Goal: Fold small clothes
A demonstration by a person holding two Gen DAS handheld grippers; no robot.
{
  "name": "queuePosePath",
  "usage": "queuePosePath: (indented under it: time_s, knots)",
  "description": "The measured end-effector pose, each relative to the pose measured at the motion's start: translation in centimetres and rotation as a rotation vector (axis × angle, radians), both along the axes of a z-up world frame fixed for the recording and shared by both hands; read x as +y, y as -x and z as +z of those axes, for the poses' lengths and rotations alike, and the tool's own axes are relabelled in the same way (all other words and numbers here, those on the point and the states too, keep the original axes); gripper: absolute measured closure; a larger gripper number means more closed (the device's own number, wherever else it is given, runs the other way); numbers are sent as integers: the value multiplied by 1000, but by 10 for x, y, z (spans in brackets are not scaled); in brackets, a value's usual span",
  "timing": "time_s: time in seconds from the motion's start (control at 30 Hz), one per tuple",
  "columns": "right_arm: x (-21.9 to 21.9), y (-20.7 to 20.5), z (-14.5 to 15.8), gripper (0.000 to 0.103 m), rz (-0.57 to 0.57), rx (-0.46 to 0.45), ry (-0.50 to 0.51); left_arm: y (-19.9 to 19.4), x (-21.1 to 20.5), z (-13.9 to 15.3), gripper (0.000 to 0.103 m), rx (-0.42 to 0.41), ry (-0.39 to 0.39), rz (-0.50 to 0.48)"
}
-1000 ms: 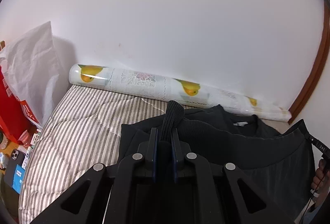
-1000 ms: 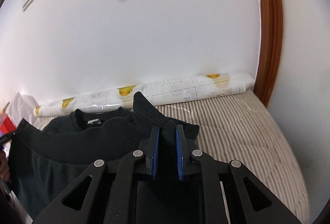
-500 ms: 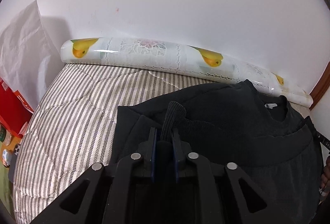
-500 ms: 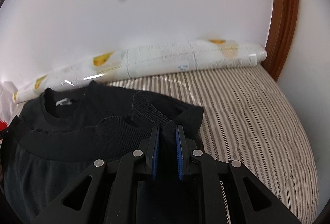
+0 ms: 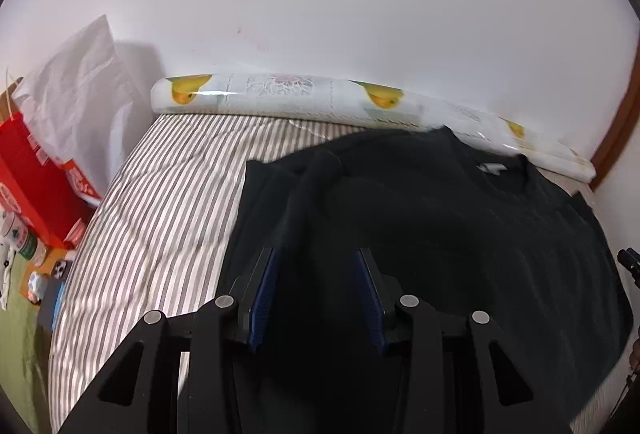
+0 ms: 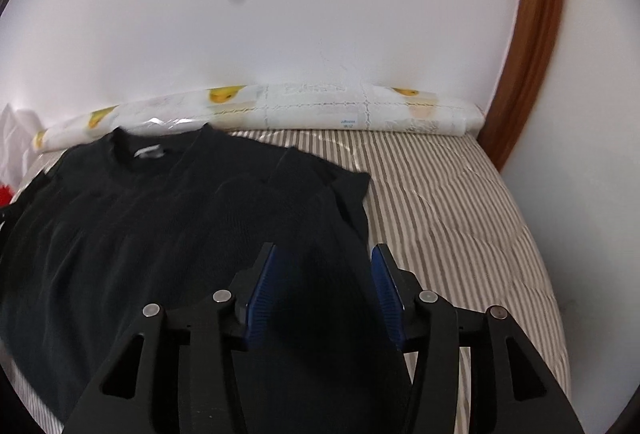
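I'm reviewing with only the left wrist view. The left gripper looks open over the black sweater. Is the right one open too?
Observer: Yes. The right gripper has its jaws spread above the black sweater, gripping nothing.
Operator: What lies beyond the sweater's right edge?
Observer: Bare striped mattress, running to a wooden door frame.
Operator: Does the fruit-print roll reach that far?
Observer: Yes, the fruit-print roll ends just short of the frame and carries a small blue-lettered label.
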State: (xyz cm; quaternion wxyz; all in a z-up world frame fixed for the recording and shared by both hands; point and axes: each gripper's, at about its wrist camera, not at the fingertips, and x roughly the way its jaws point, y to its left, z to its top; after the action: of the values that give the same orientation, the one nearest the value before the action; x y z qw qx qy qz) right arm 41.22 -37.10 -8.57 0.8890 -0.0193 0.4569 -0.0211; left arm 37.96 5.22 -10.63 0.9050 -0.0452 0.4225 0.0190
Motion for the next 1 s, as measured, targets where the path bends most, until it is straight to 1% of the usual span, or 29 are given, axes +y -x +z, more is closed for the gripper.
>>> queuePosePath:
  time_s: [0.13, 0.27, 0.33, 0.47, 0.6, 0.67, 0.73, 0.9, 1.0]
  knots:
    - [-6, 41, 13, 54, -9, 2, -20, 41, -3, 11, 61, -15, 5, -6]
    - [-11, 86, 23, 53, -19, 5, -41, 81, -1, 18, 47, -36, 12, -16]
    - [-12, 105, 26, 52, -23, 2, -48, 101, 3, 19, 47, -45, 13, -16]
    - [-15, 141, 24, 50, -41, 11, -68, 135, 23, 11, 47, -32, 59, 2]
    - [-20, 163, 16, 49, -66, 29, -76, 163, 51, -7, 47, 1, 144, 29]
    - [-24, 170, 11, 47, -82, 36, -93, 174, 65, -20, 47, 23, 212, 46]
    - [-28, 177, 8, 46, -97, 39, -111, 182, 73, -31, 47, 36, 262, 53]
    - [-35, 188, -10, 45, -117, 65, -175, 183, 76, -47, 47, 32, 376, 36]
    - [-39, 188, -15, 44, -134, 76, -212, 176, 74, -51, 47, 31, 423, 40]
